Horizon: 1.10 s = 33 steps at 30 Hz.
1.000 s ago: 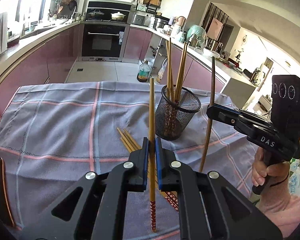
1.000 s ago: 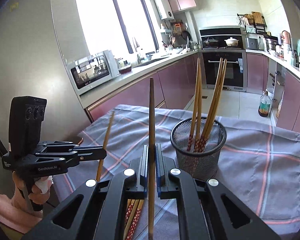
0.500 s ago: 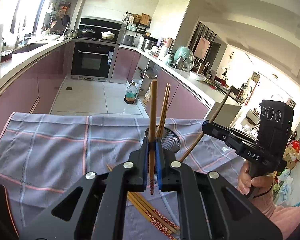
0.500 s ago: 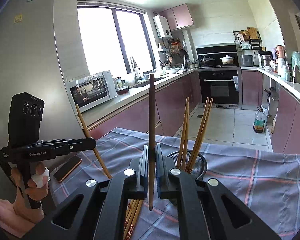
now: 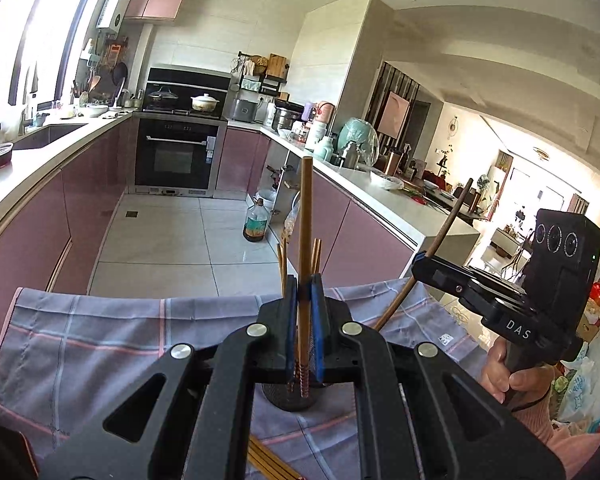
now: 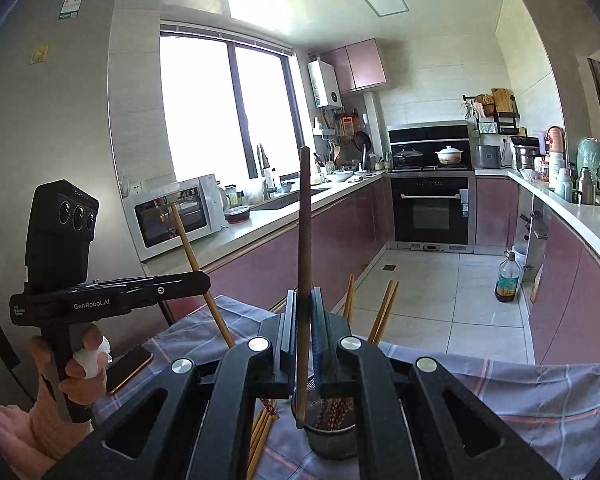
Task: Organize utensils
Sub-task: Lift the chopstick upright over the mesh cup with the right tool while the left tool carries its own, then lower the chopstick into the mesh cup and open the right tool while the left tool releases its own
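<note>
My left gripper (image 5: 303, 320) is shut on a light wooden chopstick (image 5: 305, 240), held upright with its patterned tip just above the black mesh holder (image 5: 290, 398). My right gripper (image 6: 302, 332) is shut on a dark brown chopstick (image 6: 303, 248), also upright, its lower end at the rim of the mesh holder (image 6: 332, 436). Several chopsticks (image 6: 384, 312) stand in the holder. The right gripper also shows in the left wrist view (image 5: 420, 258), and the left gripper in the right wrist view (image 6: 204, 280).
The holder stands on a grey checked cloth (image 5: 100, 348). Several loose chopsticks (image 6: 260, 432) lie on the cloth beside the holder. A phone (image 6: 130, 364) lies at the cloth's left edge. Kitchen counters (image 6: 572, 216) and floor lie beyond.
Both grippers have risen and moved over the mesh holder, each keeping its chopstick. The chopstick tips now hang at the holder's mouth.
</note>
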Tool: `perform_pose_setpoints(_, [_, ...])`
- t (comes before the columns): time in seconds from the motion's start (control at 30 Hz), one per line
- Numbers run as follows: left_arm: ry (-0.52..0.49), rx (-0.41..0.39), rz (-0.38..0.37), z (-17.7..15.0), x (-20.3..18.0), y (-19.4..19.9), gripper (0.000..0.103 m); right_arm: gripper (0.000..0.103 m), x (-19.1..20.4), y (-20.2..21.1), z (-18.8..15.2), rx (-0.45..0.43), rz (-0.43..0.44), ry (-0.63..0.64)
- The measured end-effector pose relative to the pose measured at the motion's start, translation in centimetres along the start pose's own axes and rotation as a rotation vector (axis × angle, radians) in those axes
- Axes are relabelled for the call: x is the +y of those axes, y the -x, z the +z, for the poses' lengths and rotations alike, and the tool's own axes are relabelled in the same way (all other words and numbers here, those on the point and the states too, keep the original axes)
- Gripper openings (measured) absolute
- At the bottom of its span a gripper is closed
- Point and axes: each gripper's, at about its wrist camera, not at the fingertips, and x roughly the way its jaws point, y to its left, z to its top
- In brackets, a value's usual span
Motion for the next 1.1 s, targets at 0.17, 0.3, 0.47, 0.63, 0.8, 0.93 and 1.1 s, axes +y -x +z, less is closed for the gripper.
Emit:
perform_pose_setpoints(0.17, [-0.015,-0.004,0.022,1.2,-0.5,-1.6,0.007,0.005,-0.8,-0.7,0.3,0.003,-0.024,0.001])
perform_pose_setpoints(0.3, [-0.021,0.031,0.037,1.2,-0.8,-3.3,0.007,0.005,-1.3,-1.8,-0.3,0.032,-0.039,0.001])
perform_pose_setpoints(0.47, [-0.036,0.094,0.057,0.5,-1.2,-5.3,0.007,0.005,-1.5,-3.5,-1.4,0.094,-0.045,-0.005])
perform_pose_setpoints(0.63, [-0.06,0.159,0.08,-0.2,-1.4,-7.2,0.007,0.005,-2.0,-5.1,-2.6,0.167,-0.048,-0.019])
perform_pose_setpoints(0.8, [-0.1,0.22,0.098,-1.1,-1.6,-9.0,0.007,0.005,-2.5,-6.7,-3.7,0.243,-0.053,-0.043])
perform_pose_setpoints(0.93, [-0.112,0.246,0.104,-1.1,-1.4,-10.2,0.007,0.006,-2.8,-7.8,-4.1,0.287,-0.065,-0.057])
perform_pose_setpoints(1.1, [-0.091,0.278,0.107,-0.7,-0.5,-12.0,0.008,0.008,-3.4,-8.4,-4.4,0.3,-0.087,-0.088])
